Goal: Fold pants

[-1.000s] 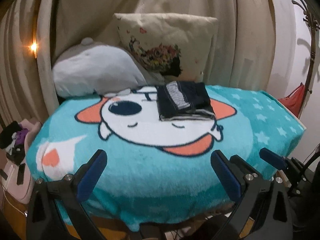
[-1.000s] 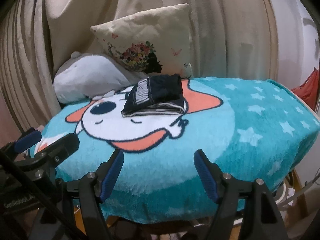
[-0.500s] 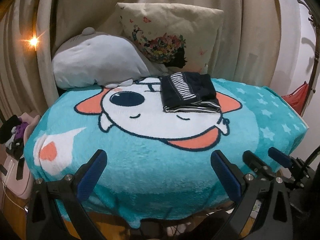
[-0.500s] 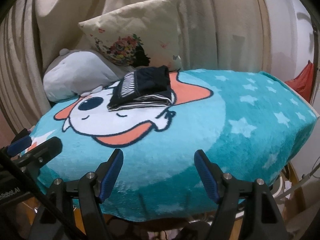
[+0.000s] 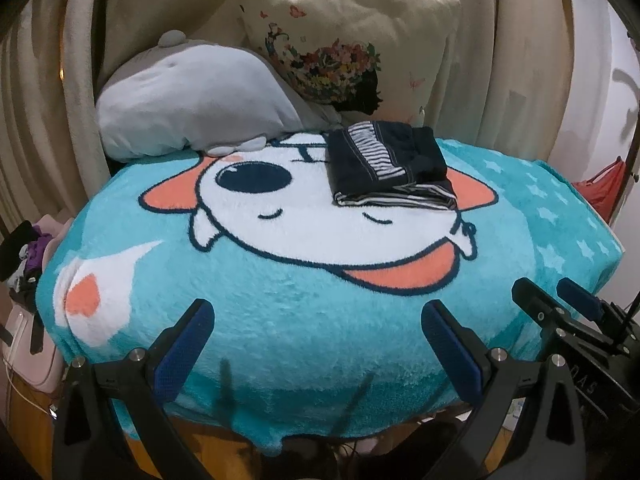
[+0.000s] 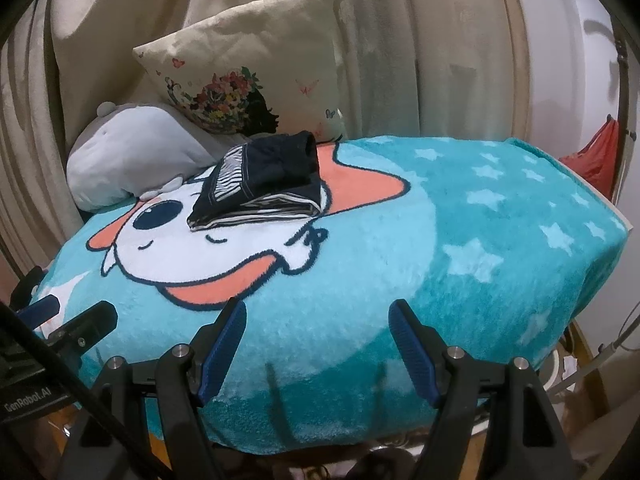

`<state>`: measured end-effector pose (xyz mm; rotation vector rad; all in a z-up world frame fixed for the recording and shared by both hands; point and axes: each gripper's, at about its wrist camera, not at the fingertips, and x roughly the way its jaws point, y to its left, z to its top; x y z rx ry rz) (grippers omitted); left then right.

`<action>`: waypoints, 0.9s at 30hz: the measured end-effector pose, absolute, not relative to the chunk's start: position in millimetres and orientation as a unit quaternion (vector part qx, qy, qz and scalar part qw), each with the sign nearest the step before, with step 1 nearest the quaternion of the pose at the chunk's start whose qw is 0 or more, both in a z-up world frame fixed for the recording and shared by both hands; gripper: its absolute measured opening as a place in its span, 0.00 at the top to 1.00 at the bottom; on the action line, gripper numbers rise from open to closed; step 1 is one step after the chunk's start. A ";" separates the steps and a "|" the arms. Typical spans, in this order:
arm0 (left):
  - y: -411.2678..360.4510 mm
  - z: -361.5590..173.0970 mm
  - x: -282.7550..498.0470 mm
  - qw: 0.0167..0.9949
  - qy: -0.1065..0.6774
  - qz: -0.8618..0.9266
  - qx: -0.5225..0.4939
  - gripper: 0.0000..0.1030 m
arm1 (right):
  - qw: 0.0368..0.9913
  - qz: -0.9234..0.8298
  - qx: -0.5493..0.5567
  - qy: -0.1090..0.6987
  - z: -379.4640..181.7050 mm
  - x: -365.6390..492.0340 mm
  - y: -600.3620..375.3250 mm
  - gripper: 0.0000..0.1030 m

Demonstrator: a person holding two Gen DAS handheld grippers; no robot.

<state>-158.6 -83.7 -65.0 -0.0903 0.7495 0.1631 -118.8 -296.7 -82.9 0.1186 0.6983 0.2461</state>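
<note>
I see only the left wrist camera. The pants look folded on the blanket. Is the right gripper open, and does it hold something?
Observer: The right gripper is open and holds nothing; between its fingers only the blanket shows.
Operator: Does the right side of the pants lie flat?
Observer: Not fully. In the right wrist view the top layer of the folded pants bulges up at its far right corner, while the striped layers below lie flat.
</note>
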 end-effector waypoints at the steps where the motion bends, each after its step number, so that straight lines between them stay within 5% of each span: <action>1: -83.4 -65.9 -158.0 0.926 0.367 0.078 -0.046 0.00 | 0.930 0.120 0.058 0.342 -83.5 -118.5 -296.4 0.24; 27: -81.7 -87.1 -150.0 0.911 0.403 0.058 -0.063 0.00 | 0.930 0.115 0.035 0.346 -86.1 -108.6 -291.1 0.22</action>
